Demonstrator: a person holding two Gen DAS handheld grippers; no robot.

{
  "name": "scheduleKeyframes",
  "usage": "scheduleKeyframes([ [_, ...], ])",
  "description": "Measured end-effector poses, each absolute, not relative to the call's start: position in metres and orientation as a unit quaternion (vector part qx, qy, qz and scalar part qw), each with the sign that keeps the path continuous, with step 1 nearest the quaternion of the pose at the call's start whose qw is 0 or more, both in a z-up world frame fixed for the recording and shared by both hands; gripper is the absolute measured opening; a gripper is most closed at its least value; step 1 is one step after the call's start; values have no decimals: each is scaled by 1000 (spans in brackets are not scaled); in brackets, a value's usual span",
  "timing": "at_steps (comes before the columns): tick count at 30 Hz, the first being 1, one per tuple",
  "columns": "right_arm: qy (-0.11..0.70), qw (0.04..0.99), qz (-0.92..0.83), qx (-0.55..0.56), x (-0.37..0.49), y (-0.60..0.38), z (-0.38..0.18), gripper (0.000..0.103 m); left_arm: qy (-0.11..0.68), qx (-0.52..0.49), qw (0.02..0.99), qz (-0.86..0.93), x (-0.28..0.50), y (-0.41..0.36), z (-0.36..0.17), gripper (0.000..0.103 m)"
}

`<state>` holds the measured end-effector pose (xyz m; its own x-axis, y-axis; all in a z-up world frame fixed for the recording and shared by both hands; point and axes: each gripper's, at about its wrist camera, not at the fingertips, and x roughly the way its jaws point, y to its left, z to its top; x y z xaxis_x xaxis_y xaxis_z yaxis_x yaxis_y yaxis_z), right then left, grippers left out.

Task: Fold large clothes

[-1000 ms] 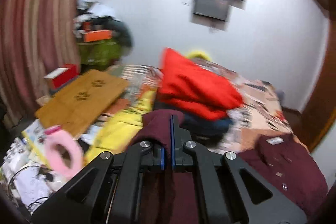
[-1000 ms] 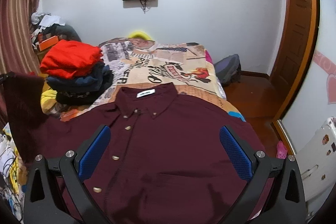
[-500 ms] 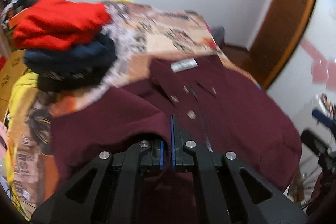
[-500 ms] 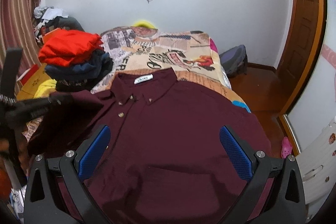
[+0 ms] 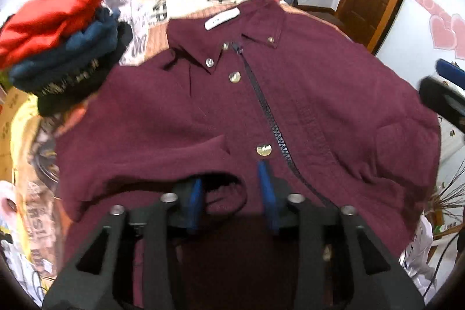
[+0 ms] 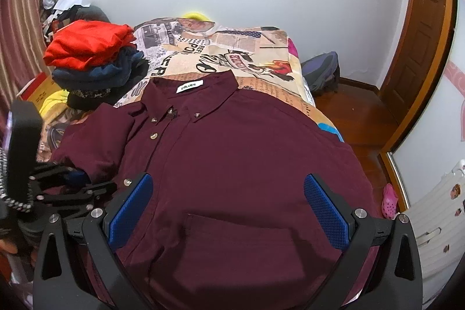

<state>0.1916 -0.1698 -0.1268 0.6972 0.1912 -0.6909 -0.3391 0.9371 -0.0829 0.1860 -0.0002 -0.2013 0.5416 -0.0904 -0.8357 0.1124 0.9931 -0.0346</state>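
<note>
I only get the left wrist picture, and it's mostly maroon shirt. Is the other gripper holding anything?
Observer: No. The right gripper is open and holds nothing. It hangs over the shirt, near the chest pocket.
Operator: What does the white tag at the collar say? It's blurred for me.
Observer: The label reads roughly "BLUES".
Operator: Is there anything on the floor?
Observer: A pink shoe lies on the floor to the right of the bed.
</note>
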Motion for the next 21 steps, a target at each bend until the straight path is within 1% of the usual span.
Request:
scheduleKeyframes([
  [1,359,916,146,-103,192,-168,-126,103,469,10,881,-62,183,2,-194,54],
  [3,354,917,152,-102,192,-163,-123,103,457,5,887,-65,178,7,-182,59],
  [5,348,919,159,-101,192,-158,-119,103,442,3,895,-55,175,13,-167,62],
  [7,340,920,166,-101,192,-152,-116,103,421,5,906,-34,171,21,-152,73],
  [9,331,921,176,-106,193,-143,-111,103,397,5,918,-11,166,32,-138,78],
  [15,312,919,204,-131,196,-114,-103,103,354,-9,933,56,158,79,-114,82],
  [21,308,901,259,-159,200,-73,-102,103,339,-27,933,112,148,133,-111,84],
])
